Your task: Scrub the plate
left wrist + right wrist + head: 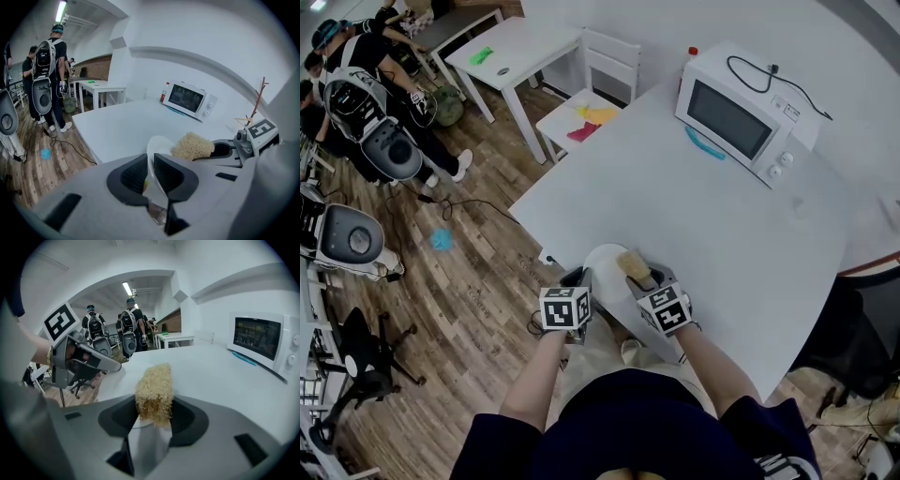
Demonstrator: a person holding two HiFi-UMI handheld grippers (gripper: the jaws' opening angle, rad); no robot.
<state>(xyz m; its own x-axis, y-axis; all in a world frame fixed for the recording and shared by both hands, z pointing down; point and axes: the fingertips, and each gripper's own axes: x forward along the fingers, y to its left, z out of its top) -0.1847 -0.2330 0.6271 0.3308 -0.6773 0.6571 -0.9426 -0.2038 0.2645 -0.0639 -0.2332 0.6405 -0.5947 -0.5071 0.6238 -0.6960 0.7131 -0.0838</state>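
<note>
While the left tongs [150, 172] pinched the rim of the plate [161, 144] at the near edge of the tabletop [722, 216], the right tongs [151, 420] squeezed a scrubber [153, 389] just beside its right face.

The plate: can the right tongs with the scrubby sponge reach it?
Probably yes. The left tongs grip the plate by its edge, and the scrubber in the right tongs sits right beside it, nothing between.
</note>
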